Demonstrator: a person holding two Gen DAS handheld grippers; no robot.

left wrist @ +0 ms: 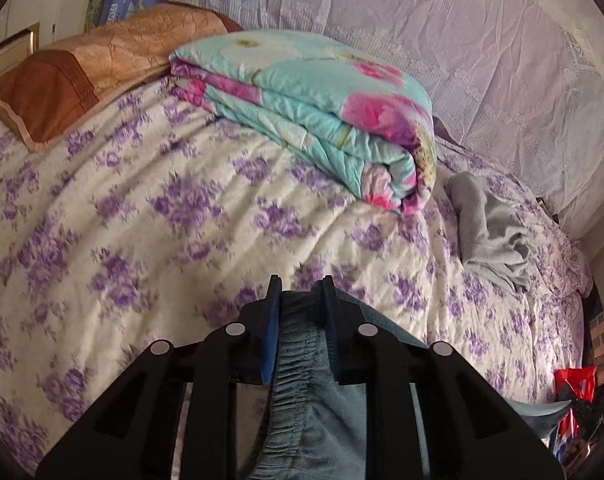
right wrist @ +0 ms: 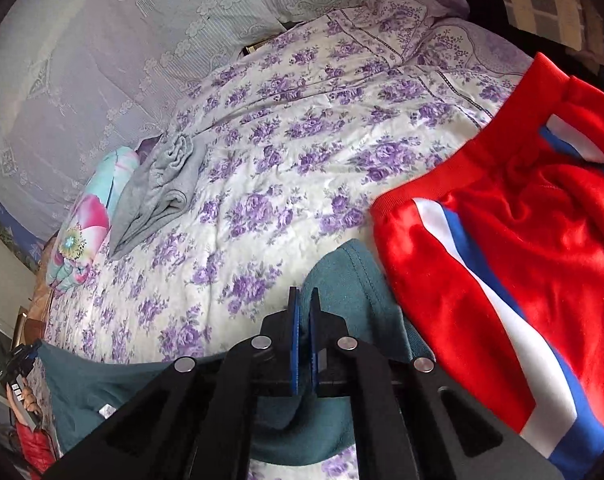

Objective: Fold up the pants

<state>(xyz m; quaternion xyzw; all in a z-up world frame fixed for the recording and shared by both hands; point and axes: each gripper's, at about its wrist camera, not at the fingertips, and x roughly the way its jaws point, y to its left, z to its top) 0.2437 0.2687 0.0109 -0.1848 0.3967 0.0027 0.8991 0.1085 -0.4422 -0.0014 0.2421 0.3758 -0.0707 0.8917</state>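
Now the left gripper (left wrist: 300,286) pinches the teal pants' (left wrist: 302,360) elastic waistband; the right gripper (right wrist: 304,300) is nearly shut, seemingly on their hem. Lift evenly, keep cloth taut, clearing the red garment (right wrist: 502,260) onto open bedspread (right wrist: 262,140).

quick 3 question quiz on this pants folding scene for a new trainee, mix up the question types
1. True or false: the left gripper is clamped on the elastic waistband of the teal pants.
2. Multiple choice: what lies directly beside the right gripper on its right? A) a folded floral quilt B) a red garment with white and blue stripes C) a brown pillow
3. Fill in: the crumpled garment lying next to the folded quilt is ____ in colour.

Key
1. True; the gathered waistband sits between its pads.
2. B, the red garment.
3. Grey; the grey garment rests on the purple-flowered bedspread.
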